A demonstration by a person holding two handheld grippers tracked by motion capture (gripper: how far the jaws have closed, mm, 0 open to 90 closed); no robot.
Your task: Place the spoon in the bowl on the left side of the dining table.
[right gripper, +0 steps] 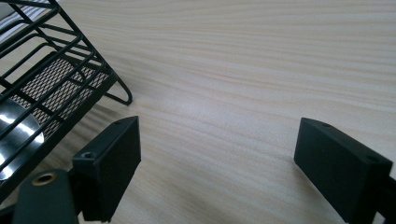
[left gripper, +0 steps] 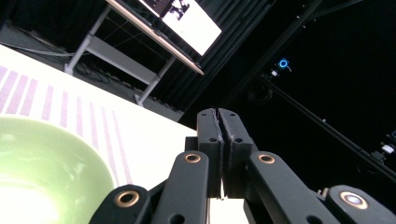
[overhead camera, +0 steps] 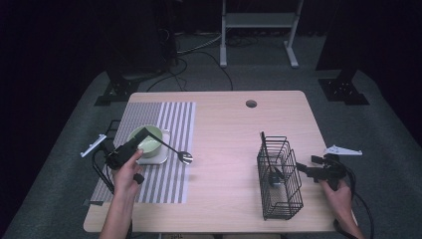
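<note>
While clamped in the left gripper [overhead camera: 144, 133], the ladle [overhead camera: 171, 149] slants rightward.

On the one desk [overhead camera: 224, 129] I count one striped placemat [overhead camera: 171, 117], one green bowl [overhead camera: 149, 139] sitting on one white square plate [overhead camera: 160, 157], and one long black-handled ladle [overhead camera: 180, 154]. There is one black wire basket [overhead camera: 278, 177] with one black-handled utensil [overhead camera: 268, 159] standing in it. Two hand-held grippers are in play, a left hand-held gripper [overhead camera: 144, 133] and a right hand-held gripper [overhead camera: 300, 169].
</note>
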